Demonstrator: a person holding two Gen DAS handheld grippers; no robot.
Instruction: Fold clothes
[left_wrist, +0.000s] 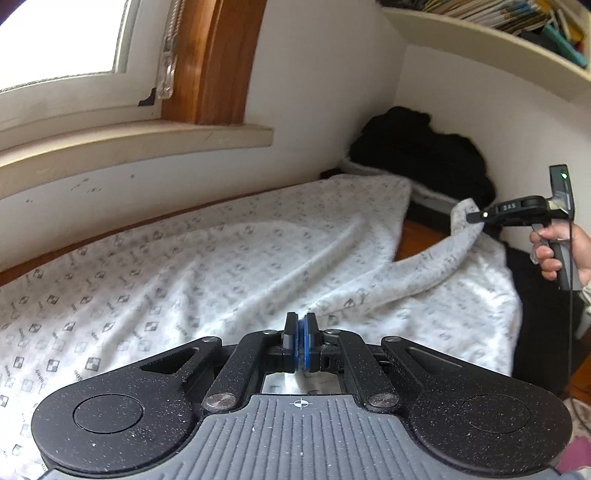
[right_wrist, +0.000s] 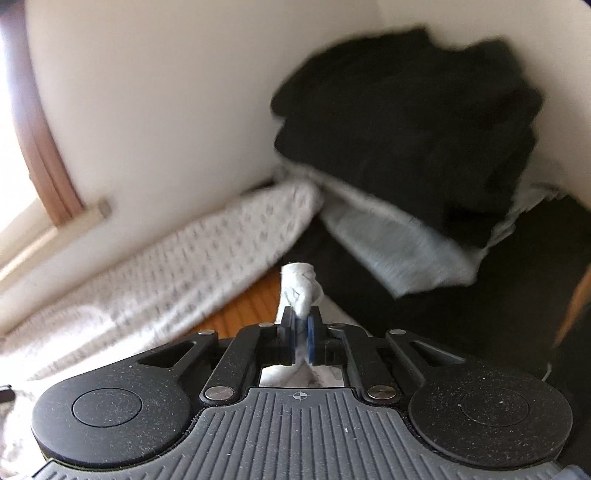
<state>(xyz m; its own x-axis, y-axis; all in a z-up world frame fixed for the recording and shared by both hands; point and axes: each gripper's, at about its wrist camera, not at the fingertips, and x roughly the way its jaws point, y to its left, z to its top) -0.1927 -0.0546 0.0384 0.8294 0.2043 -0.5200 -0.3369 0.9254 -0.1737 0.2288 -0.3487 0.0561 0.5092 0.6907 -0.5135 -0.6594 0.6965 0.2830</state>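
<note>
A white garment with a grey printed pattern (left_wrist: 207, 266) lies spread over the wooden surface below the window. My left gripper (left_wrist: 300, 334) is shut, its blue pads pressed together low over the garment's near part; whether cloth is pinched between them does not show. My right gripper (left_wrist: 476, 216) is shut on a far corner of the garment and holds it lifted at the right. In the right wrist view that gripper (right_wrist: 301, 325) pinches a bunched tip of the white garment (right_wrist: 299, 284), and the rest (right_wrist: 184, 254) trails left.
A pile of black clothes (left_wrist: 421, 151) sits in the corner on a grey folded item (right_wrist: 399, 254). Dark fabric (left_wrist: 543, 321) hangs at the right edge. Bare wood (left_wrist: 417, 240) shows between the garment parts. A window sill (left_wrist: 147, 144) and a bookshelf (left_wrist: 498, 40) are above.
</note>
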